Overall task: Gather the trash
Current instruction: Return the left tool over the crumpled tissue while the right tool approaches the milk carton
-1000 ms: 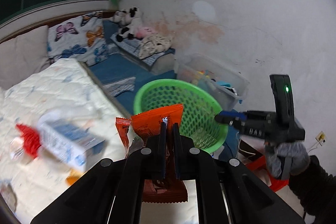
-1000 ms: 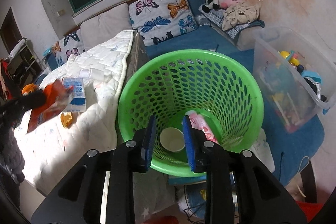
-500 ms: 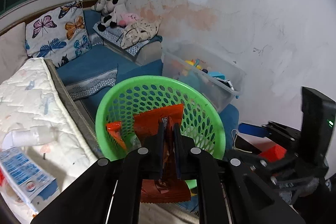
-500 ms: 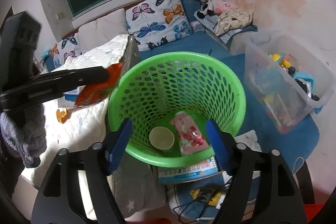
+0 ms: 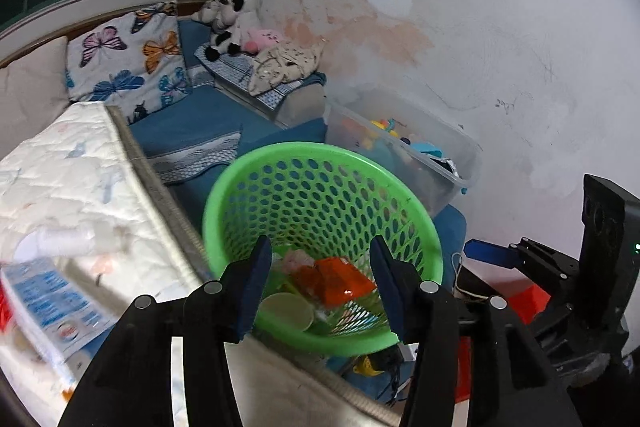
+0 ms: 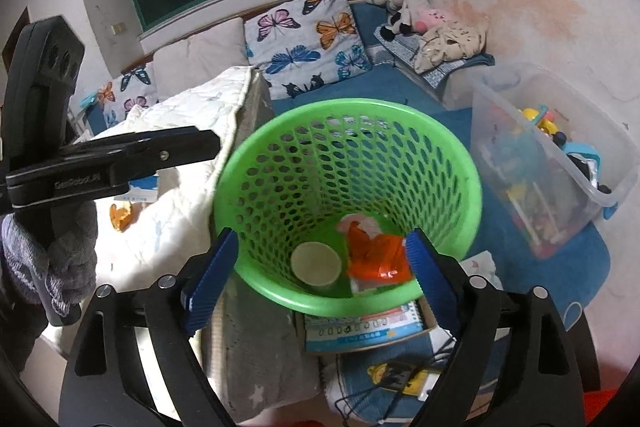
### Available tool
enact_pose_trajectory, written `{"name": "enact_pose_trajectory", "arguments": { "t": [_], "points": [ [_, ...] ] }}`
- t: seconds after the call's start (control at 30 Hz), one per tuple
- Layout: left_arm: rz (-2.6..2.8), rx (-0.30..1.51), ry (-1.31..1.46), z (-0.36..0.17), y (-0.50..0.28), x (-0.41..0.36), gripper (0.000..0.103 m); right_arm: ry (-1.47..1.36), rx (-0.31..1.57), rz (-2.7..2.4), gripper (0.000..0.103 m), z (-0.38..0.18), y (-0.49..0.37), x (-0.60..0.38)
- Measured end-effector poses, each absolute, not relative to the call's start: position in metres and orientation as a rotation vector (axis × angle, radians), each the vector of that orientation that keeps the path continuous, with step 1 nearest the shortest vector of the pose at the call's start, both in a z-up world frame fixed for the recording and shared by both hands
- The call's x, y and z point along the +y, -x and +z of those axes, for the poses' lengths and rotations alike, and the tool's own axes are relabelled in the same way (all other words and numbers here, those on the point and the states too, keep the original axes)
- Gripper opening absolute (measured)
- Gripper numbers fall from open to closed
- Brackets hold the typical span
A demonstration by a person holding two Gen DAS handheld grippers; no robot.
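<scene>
Fingers (image 5: 256, 267) of left gripper (image 5: 320, 277) spreading apart right now, nothing between pads; orange wrapper (image 5: 340, 281) lying loose in bottom of green basket (image 5: 320, 151), well below the tips. Same for right gripper (image 6: 320, 267): fingers (image 6: 212, 271) widening, already far apart, empty, framing basket mouth only.

Inside basket, per right wrist view: orange wrapper (image 6: 378, 253) at approx 3 o'clock of floor, pale round cup (image 6: 316, 261) at 9 o'clock beside it, pink-white packet (image 6: 358, 223) at 12 o'clock, partly under wrapper. Touching or overlapping, can't tell which exactly.

Step in hand, as judged: drop-off of wrapper into basket, release just about done. Task only partly through. More trash on bed (image 5: 60, 187) at 9 o'clock of left view: blue-white carton (image 5: 52, 303), white crumpled thing (image 5: 60, 243), bit of red (image 5: 4, 307) at frame edge (blurred, can't ID). Orange scrap (image 6: 122, 215) on bed too, seen in right view at 9 o'clock under left gripper (image 6: 212, 147).

Next move prob calls for: swing one gripper back toward bed, fingers kept wide, line up over carton or scrap, come down onto soft quilt w/o snagging it, pinch, carry to basket. Carton looks flat & wide, so edge grip likely better. Scrap small, needs precise pinch.
</scene>
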State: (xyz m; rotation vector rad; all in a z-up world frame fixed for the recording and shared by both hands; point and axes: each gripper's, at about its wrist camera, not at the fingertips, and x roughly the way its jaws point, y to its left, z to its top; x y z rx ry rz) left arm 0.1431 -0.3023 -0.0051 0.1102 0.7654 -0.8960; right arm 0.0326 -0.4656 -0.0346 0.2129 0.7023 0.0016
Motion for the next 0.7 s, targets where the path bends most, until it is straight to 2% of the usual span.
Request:
{"name": "enact_pose_trajectory", "arguments": {
  "t": [0.2, 0.7],
  "points": [
    [-0.803, 0.722, -0.084, 0.003, -0.132, -0.25, 0.05, -0.193, 0.703, 0.048, 0.092, -0.03, -0.039, -0.444],
    [-0.486, 0.679, -0.003, -0.007, -0.1, -0.087, 0.053, -0.129, 0.742, 0.234, 0.092, -0.03, -0.07, -0.35]
  ]
}}
